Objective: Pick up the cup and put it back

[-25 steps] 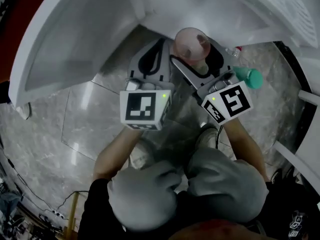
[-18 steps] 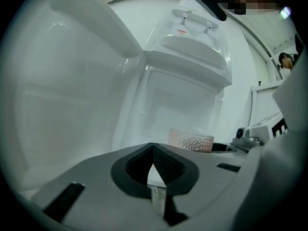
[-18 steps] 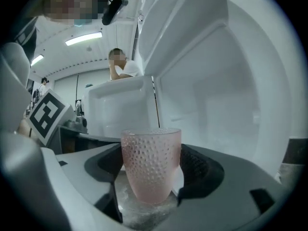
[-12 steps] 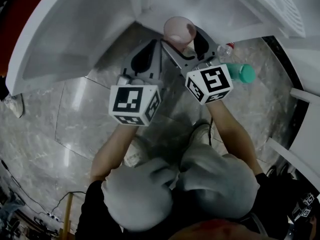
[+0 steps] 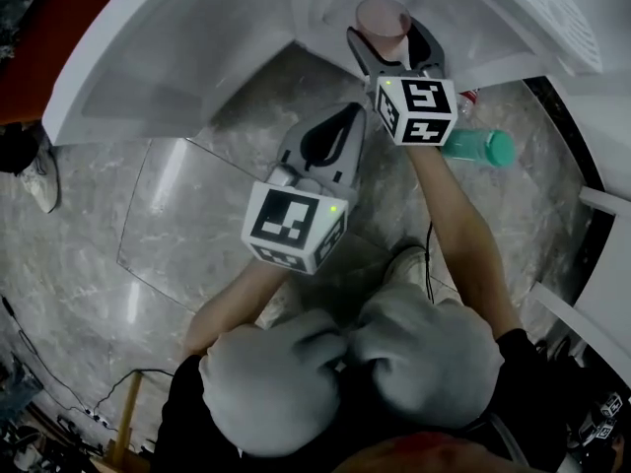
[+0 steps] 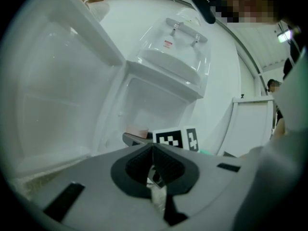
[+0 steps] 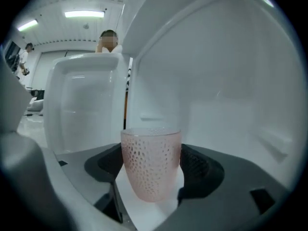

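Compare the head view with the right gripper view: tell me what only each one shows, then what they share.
Head view only: the left gripper, jaws together, and a teal bottle lying on the floor. Right gripper view only: the dimpled wall of the pink cup and a person standing far behind. Both: the right gripper closed on that cup, inside a white compartment.

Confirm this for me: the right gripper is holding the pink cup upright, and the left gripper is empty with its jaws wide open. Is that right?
Not quite. The left gripper is empty, but its jaws are closed together, not wide open; the left gripper view shows this. The rest stands: the right gripper holds the pink cup upright.
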